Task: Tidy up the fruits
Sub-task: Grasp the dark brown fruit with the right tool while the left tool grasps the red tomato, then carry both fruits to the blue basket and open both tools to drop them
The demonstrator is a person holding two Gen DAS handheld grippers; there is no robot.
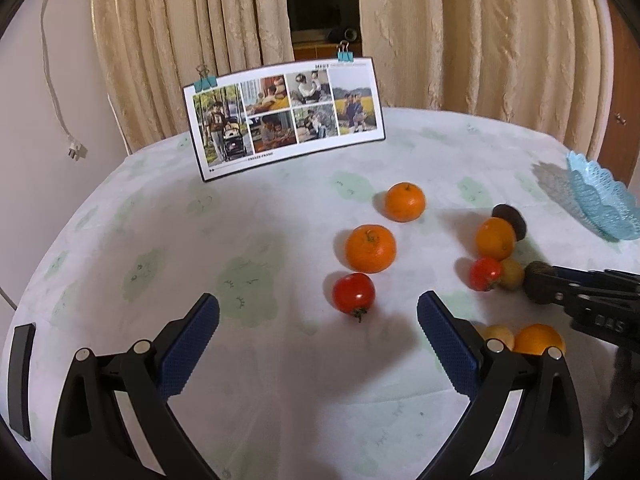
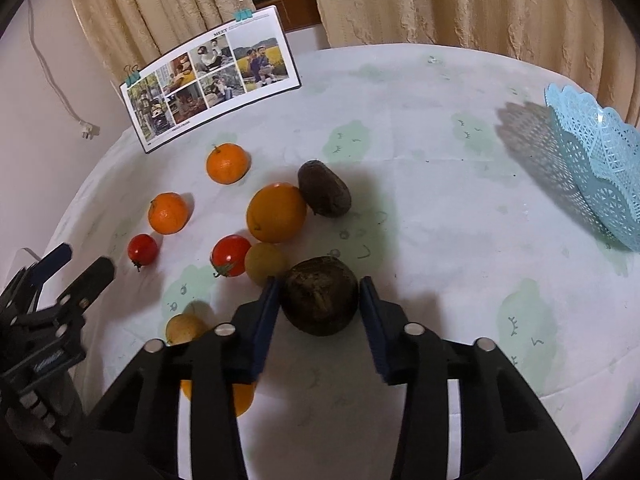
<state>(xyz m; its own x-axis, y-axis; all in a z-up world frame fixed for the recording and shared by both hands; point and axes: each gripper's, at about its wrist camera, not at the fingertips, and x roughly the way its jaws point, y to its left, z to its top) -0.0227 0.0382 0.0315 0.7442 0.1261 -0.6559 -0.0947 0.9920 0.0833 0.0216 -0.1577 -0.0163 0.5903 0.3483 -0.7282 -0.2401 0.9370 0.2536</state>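
Note:
Several fruits lie on the round table. In the right wrist view my right gripper (image 2: pixel 320 296) has its pads on both sides of a dark brown fruit (image 2: pixel 320 300); the left pad touches it, a thin gap shows at the right pad. Close by are a yellow fruit (image 2: pixel 265 262), a tomato (image 2: pixel 230 255), a big orange (image 2: pixel 276 212) and a second brown fruit (image 2: pixel 324 188). My left gripper (image 1: pixel 318 320) is open and empty, just short of a tomato (image 1: pixel 354 293) and two oranges (image 1: pixel 370 248) (image 1: pixel 405 201). The blue lace basket (image 2: pixel 600 160) stands empty at the right.
A photo card (image 1: pixel 288 116) with binder clips stands at the back of the table. Curtains hang behind it. A yellow fruit (image 2: pixel 185 328) and an orange (image 2: pixel 240 396) lie under my right gripper's left finger. A power cord (image 1: pixel 74 148) hangs on the left wall.

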